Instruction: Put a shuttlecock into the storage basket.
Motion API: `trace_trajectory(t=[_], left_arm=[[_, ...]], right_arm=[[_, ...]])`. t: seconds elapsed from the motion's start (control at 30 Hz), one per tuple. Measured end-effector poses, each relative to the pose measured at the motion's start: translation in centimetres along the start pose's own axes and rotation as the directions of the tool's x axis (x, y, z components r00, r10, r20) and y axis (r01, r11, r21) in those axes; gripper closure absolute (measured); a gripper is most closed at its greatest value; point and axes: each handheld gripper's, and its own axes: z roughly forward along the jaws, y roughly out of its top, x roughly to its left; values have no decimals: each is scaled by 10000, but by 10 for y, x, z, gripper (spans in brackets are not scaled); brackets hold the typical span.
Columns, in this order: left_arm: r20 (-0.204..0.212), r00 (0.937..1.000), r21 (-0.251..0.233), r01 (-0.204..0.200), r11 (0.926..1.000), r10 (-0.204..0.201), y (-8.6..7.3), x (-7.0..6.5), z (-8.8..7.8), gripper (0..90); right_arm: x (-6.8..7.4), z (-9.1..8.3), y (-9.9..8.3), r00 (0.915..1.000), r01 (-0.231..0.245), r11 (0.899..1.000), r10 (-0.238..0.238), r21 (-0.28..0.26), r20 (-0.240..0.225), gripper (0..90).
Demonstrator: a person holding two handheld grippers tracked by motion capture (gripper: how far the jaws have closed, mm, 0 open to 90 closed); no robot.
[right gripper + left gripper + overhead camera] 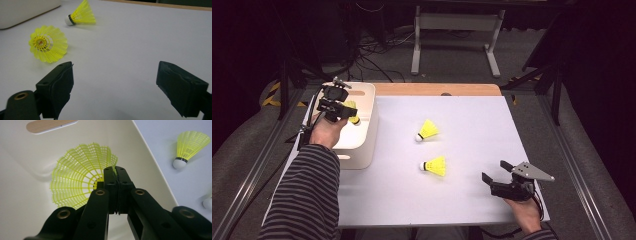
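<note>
1. Three shuttlecocks in all: one is pinched by its skirt edge in the left gripper [116,173], jaws clamped together on the mesh, held over the bin [364,125] (a drop looks likely next).
2. The held shuttle [80,180] hangs inside the bin's walls, apparently not resting on the floor of it.
3. Two loose shuttles, the far one [428,130] and the near one [435,166], lie on the table [472,150], well apart from the bin.
4. The right gripper [113,85] waits low, jaws wide apart, nothing between them.

My left claw [116,170] holds a shuttlecock [80,181] inside the bin [364,125] at the surface's [462,200] left; two shuttlecocks [428,130] [435,166] lie mid-surface.
</note>
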Motion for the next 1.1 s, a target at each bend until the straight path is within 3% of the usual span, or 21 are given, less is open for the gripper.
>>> trace_trajectory(t=[0.9, 1.1], left_arm=[[160, 9999, 460, 56, 9989, -64, 1, -1, 17, 885], [177, 9998, 509, 48, 9987, -57, 1, 0, 19, 884]], right_arm=[[0, 0, 0, 10000, -18, 10000, 18, -30, -4, 145], [1, 0, 1, 9998, 182, 9998, -182, -35, 52, 145]])
